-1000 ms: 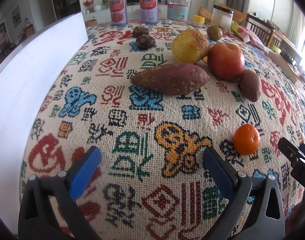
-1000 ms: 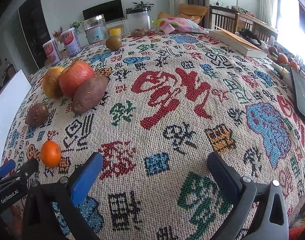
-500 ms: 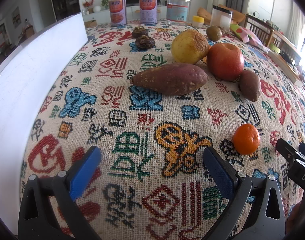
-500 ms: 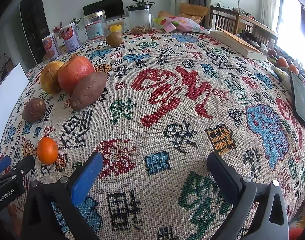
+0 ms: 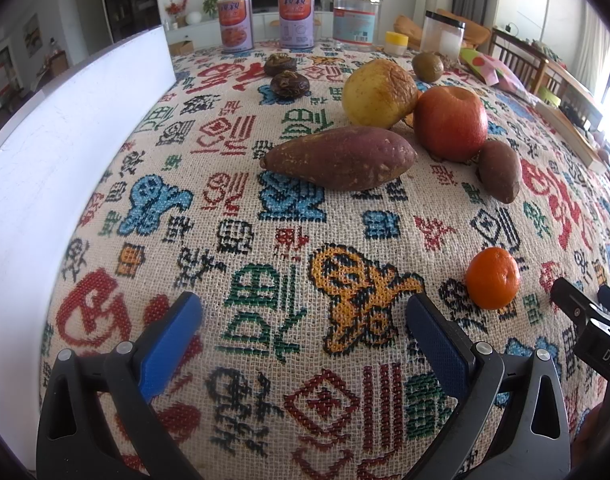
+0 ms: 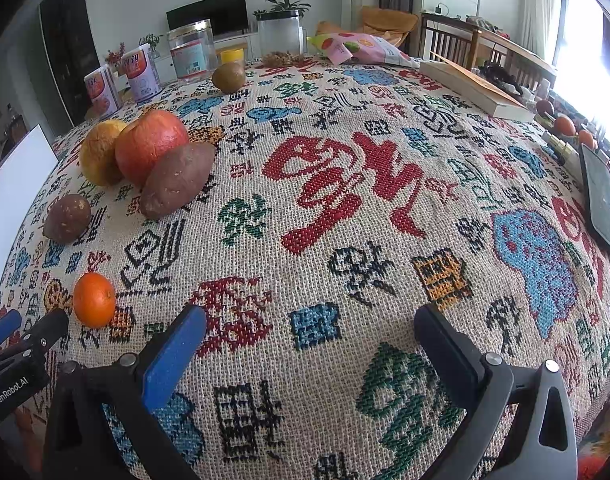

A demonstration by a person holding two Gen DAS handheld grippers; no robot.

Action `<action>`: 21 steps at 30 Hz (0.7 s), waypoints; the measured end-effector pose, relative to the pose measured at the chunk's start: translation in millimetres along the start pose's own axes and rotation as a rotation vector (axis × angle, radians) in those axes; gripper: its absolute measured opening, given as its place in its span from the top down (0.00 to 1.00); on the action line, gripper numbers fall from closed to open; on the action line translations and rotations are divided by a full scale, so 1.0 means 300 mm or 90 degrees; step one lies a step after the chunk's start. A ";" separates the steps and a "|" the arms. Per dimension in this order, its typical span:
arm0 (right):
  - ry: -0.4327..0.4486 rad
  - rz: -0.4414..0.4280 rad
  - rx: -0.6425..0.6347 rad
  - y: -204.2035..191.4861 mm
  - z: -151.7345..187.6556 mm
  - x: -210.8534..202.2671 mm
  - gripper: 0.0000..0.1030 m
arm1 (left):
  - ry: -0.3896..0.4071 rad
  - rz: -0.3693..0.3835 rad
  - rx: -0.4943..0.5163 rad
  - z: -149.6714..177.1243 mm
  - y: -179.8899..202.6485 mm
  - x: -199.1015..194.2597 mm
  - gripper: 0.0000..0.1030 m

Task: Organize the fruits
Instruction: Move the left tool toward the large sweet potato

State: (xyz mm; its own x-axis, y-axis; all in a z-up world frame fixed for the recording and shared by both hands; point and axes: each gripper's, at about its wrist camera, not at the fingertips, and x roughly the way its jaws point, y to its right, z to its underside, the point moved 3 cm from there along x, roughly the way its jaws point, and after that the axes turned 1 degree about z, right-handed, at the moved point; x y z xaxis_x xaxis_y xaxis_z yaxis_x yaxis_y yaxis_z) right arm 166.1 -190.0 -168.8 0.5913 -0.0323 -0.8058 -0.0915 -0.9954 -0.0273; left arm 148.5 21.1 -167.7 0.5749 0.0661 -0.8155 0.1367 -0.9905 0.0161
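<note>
On the patterned cloth lie a yellow pear [image 5: 379, 94], a red apple [image 5: 451, 124], a long sweet potato [image 5: 339, 158], a small sweet potato [image 5: 499, 176] and a small orange [image 5: 492, 278]. A green-brown fruit [image 5: 427, 67] sits further back. My left gripper [image 5: 303, 316] hovers open and empty over the cloth near the front edge, left of the orange. In the right wrist view my right gripper [image 6: 309, 330] is open and empty too, with the orange [image 6: 94, 299] to its left and the apple [image 6: 151, 146] and sweet potato [image 6: 177, 178] beyond.
A white board [image 5: 57, 152] stands along the table's left side. Cans [image 5: 235, 22], jars [image 5: 353, 16] and two dark walnuts [image 5: 289, 84] sit at the back. A book [image 6: 471, 88], a snack bag [image 6: 357, 48] and a dark phone [image 6: 601, 200] lie at the right.
Both views have shifted only slightly; the right wrist camera has turned a little, so the fruits sit lower and more to the right in it. Both grippers remain open.
</note>
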 end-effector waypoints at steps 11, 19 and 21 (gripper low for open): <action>0.000 0.000 0.001 -0.001 0.000 0.000 0.00 | -0.013 0.044 0.018 -0.054 -0.054 -0.011 0.01; 0.000 0.000 -0.001 -0.004 0.000 0.002 0.00 | 0.058 0.128 -0.021 -0.321 -0.098 0.003 0.01; 0.000 0.000 -0.001 -0.003 -0.001 0.002 0.00 | 0.028 0.177 0.025 -0.359 -0.058 0.053 0.01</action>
State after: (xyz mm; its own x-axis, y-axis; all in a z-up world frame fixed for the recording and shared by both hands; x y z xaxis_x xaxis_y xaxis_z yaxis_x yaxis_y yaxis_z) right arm 166.6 -189.1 -169.1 0.5915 -0.0319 -0.8057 -0.0903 -0.9956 -0.0268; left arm 242.2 52.4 -118.6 0.6200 -0.2048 -0.7574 -0.0621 -0.9751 0.2128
